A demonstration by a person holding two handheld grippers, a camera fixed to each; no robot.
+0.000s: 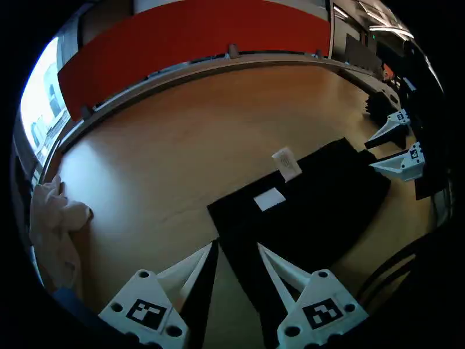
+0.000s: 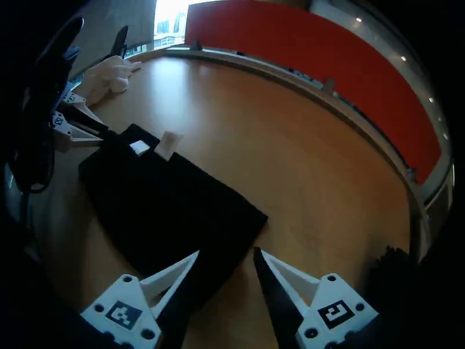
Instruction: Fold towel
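My left claw (image 1: 237,247) hangs low over the table (image 1: 174,151). Its jaws are apart and grip nothing. The near end of the black towel (image 1: 314,198) runs in between its fingers, but I cannot tell if they touch it. The towel lies flat on the wood. A square tag (image 1: 269,199) lies on it and a long tag (image 1: 286,163) pokes out at its edge.

In the right gripper view, my right claw (image 2: 226,253) is spread wide too and holds nothing, with the towel's near corner lying between its tips. In that view the left claw sits at the towel's far corner, on the opposite end.

Farther off, a pale cloth (image 2: 107,75) is bunched near the table's edge, well apart from the towel. A red wall (image 2: 325,58) curves behind the table.
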